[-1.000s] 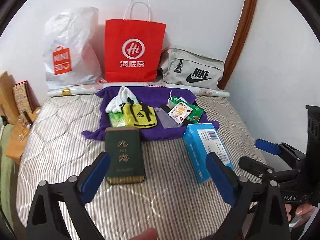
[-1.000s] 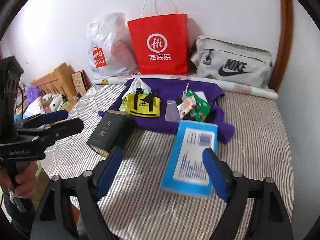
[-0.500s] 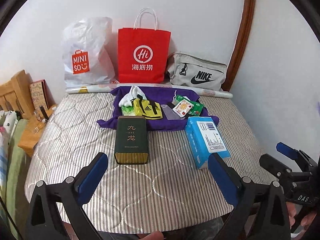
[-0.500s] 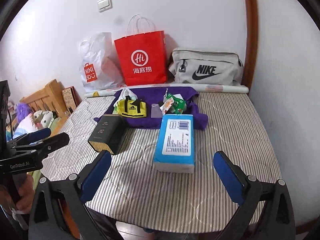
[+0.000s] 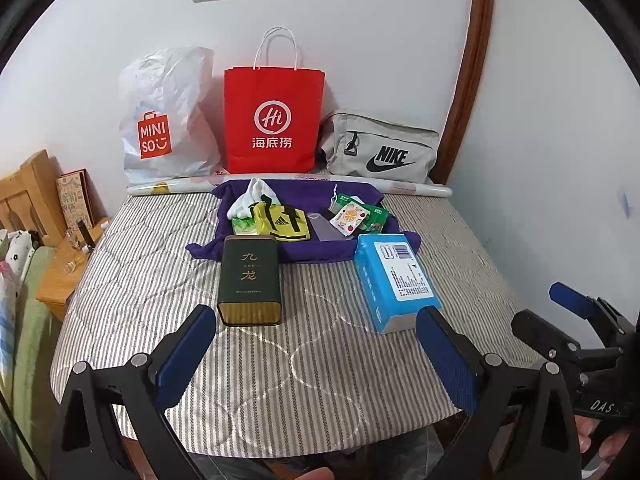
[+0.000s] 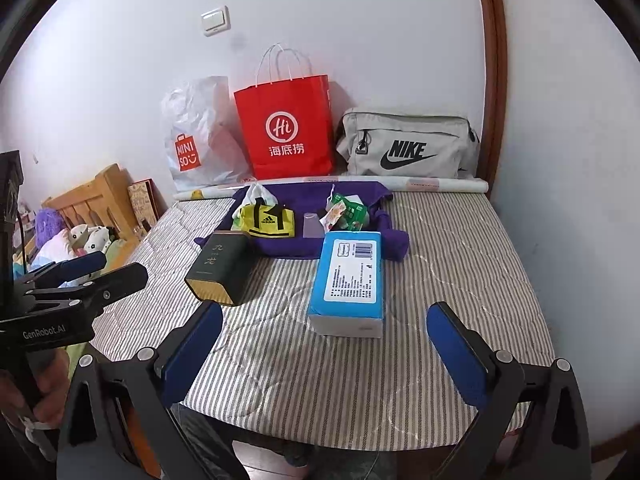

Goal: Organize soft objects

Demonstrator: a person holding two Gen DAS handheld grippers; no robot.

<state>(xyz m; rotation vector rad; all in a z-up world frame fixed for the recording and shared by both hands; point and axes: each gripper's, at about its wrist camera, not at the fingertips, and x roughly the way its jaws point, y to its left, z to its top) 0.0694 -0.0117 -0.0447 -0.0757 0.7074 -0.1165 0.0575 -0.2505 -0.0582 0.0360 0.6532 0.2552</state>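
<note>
Left gripper point(image 5: 316, 348) and right gripper point(image 6: 324, 354) both spread wide, empty, above striped mattress point(image 5: 320, 360) near edge. Ahead: dark green box point(image 5: 249, 280), blue box point(image 6: 347, 286); soft items on purple cloth point(image 5: 304, 248) beyond.

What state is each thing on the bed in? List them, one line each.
Dark green box: lying flat, untouched.
Blue box: lying flat, label up.
Purple cloth: spread out, small items on it.
Yellow pouch: resting on the cloth.
Red paper bag: upright against the wall.
Left hand-held gripper: open, empty.
Right hand-held gripper: open, empty.
</note>
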